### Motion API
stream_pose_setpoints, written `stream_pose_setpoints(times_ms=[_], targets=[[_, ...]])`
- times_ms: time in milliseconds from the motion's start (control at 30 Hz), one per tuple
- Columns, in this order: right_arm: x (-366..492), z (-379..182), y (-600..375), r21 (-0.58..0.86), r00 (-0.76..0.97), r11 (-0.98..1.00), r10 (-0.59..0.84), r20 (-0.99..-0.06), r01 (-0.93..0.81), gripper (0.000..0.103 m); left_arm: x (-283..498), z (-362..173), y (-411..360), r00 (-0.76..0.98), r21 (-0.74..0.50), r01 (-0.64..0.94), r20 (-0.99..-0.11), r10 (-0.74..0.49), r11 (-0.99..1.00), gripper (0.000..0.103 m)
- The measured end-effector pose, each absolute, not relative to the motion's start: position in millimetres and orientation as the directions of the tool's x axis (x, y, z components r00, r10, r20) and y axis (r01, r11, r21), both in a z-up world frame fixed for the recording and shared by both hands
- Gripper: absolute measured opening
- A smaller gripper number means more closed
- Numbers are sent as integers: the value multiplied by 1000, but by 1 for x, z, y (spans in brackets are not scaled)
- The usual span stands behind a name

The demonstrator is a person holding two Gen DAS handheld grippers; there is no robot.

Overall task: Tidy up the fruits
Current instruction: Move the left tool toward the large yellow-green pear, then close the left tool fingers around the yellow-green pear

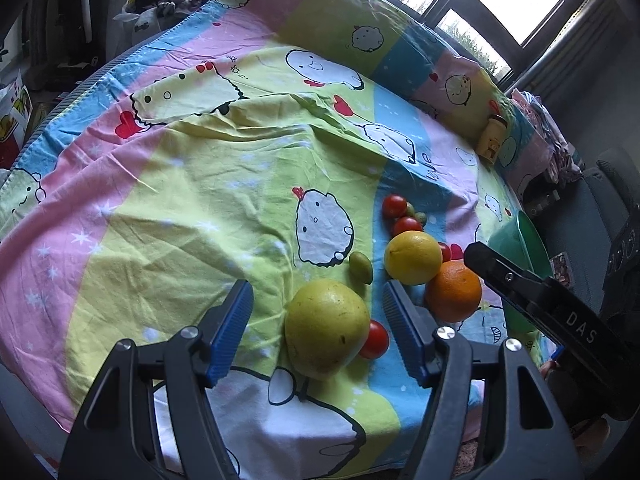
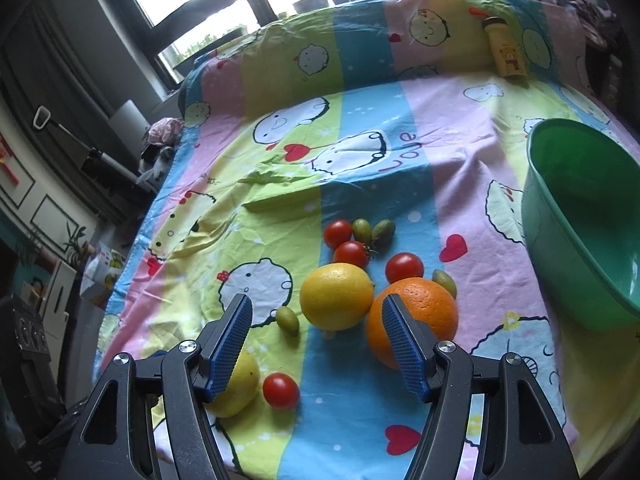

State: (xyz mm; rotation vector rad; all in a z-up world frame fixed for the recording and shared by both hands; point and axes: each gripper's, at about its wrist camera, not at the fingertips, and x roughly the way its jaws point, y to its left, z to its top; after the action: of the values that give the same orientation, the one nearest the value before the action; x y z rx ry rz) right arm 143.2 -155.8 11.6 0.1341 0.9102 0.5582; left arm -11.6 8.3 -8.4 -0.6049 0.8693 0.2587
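While our two grippers hover over the cartoon bedsheet (image 2: 460, 128), we see the green basin (image 2: 580, 220) sitting at its right edge, apart from the fruit. Our left gripper (image 1: 318, 326) has its jaws spread around the yellow-green pomelo (image 1: 326, 328) without touching it. Our right gripper (image 2: 316, 338) is likewise spread wide, empty, above the orange (image 2: 424, 312) and the yellow grapefruit (image 2: 336, 296), which touch. Cherry tomatoes (image 2: 338, 234) and small green fruits (image 2: 362, 229) cluster behind them.

You have four small round red tomatoes (image 2: 281, 390), four small oval green kumquats (image 2: 287, 321), one yellow lemon (image 2: 336, 296), one orange (image 2: 420, 312), one large yellow-green pomelo (image 1: 326, 334), one green plastic basin (image 2: 580, 220).
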Motion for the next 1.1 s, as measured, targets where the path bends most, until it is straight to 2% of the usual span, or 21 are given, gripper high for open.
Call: stream_pose_setpoints(times_ms=[100,200,333,400,533,667,767,900,967,1100], targets=[[145,11,-156,349,471,845,520,-712,-406,68,-11,-9,7,626,-393,-463,-780,-21,794,67],[147,8,-157,473,375,782,615,-693,-407,68,-12,-5,3,646,-445,-415,-758,-87,794,68],[140,12,-148,514,318,718,681,-660,-470,75,-9,6,-11,614,-307,-405,-789,8,861,71],[144,4,-146,550,264,696,699,-664,-462,75,-7,2,-9,609,-305,-393,-793,-2,867,71],[151,-6,-143,604,211,672,725,-656,-429,75,-1,-13,-7,585,-299,-403,-811,-7,865,68],[150,-14,-135,593,173,671,714,-678,-446,75,0,-18,-7,605,-334,-384,-795,-38,861,64],[149,-17,-129,627,125,633,742,-658,-455,75,3,-22,-8,593,-331,-376,-804,-50,865,63],[149,-21,-124,656,74,598,762,-644,-461,69,0,-23,-10,590,-332,-382,-806,-49,862,62],[148,-23,-120,641,75,606,752,-655,-470,64,0,-23,-11,596,-347,-370,-800,-66,862,55],[150,-31,-114,630,53,613,735,-676,-477,62,3,-25,-14,580,-309,-379,-814,-35,872,54]])
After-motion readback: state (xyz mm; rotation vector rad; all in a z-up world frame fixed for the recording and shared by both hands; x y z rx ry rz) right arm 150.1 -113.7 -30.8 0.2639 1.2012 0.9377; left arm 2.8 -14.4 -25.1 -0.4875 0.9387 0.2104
